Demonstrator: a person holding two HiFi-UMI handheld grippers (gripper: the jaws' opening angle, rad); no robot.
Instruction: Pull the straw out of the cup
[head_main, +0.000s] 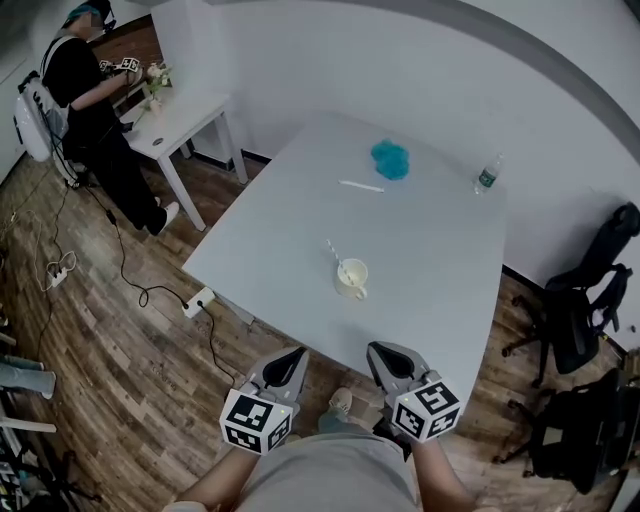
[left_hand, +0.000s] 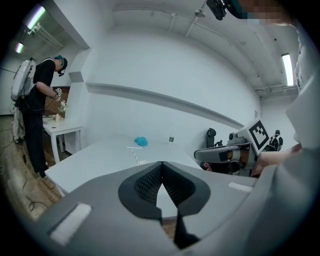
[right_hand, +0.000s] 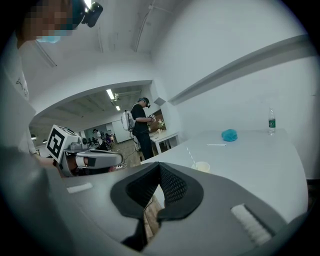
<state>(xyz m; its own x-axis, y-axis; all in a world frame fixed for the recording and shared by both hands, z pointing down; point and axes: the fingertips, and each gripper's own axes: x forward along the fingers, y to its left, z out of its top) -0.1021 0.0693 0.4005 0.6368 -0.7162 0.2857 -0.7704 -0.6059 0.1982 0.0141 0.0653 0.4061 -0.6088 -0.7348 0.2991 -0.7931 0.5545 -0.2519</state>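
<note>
Straw (head_main: 333, 252) leaning in cup (head_main: 352, 277) on table (head_main: 430, 230); we judge extraction not begun, with approach, grasp and pull all left. Cup ahead of fingertips, between both pairs, well apart from each. Left gripper (left_hand: 161, 165): we see jaws closed tip to tip, nothing between. Right gripper (right_hand: 160, 165): jaws likewise together, empty, touching nothing; we expect reopening before any grasp.
</note>
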